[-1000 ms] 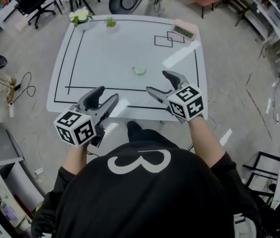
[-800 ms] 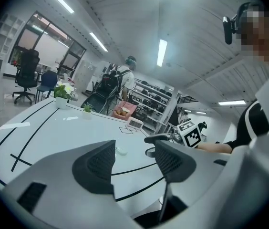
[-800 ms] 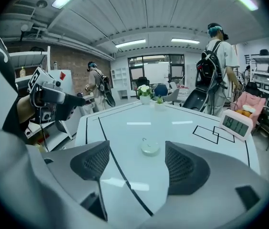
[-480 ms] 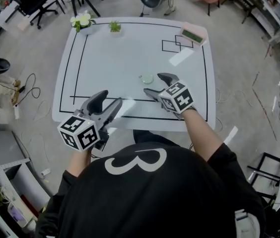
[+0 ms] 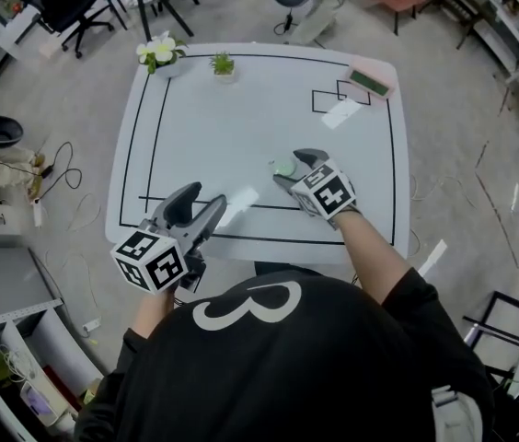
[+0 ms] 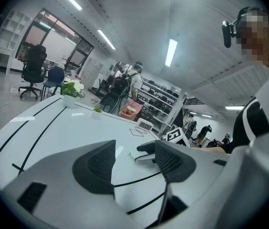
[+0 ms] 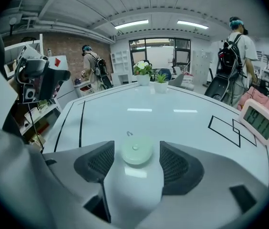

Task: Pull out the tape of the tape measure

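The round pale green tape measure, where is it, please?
Head view: the tape measure lies untouched right of centre on the white table, between the right gripper's jaws, which have just been closing.

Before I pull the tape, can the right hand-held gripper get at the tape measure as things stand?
Probably yes. The tape measure lies on the table between the jaws of the right hand-held gripper, which have just been closing but don't press it yet; nothing stands in the way.
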The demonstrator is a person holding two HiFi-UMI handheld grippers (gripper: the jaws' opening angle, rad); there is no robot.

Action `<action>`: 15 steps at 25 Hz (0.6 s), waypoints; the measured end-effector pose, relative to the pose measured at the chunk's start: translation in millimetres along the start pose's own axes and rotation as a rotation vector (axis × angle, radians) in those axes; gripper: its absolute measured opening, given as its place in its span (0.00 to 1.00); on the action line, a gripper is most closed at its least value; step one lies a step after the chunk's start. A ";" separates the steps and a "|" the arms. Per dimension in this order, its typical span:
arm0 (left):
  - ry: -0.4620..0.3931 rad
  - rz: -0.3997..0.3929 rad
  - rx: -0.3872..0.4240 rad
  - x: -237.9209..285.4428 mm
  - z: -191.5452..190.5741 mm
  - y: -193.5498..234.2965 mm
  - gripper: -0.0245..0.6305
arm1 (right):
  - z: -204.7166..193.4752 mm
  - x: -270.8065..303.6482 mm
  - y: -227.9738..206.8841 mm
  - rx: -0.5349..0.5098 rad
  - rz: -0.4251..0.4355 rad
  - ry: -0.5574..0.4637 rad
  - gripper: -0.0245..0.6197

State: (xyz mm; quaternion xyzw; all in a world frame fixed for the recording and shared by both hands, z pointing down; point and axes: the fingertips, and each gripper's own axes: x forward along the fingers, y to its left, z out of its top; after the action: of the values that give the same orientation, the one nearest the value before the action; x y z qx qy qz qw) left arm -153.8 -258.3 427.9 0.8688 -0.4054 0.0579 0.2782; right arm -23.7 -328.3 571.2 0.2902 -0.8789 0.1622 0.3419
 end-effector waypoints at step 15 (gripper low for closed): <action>-0.005 -0.004 -0.004 3.3 1.7 0.3 0.40 | -3.6 2.1 3.8 -0.052 -0.003 0.023 0.39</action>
State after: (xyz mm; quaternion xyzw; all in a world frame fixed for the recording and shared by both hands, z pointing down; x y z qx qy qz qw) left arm -152.1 -261.5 427.7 0.8693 -0.4044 0.0542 0.2790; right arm -25.5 -324.5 574.9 0.2806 -0.8784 0.1422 0.3598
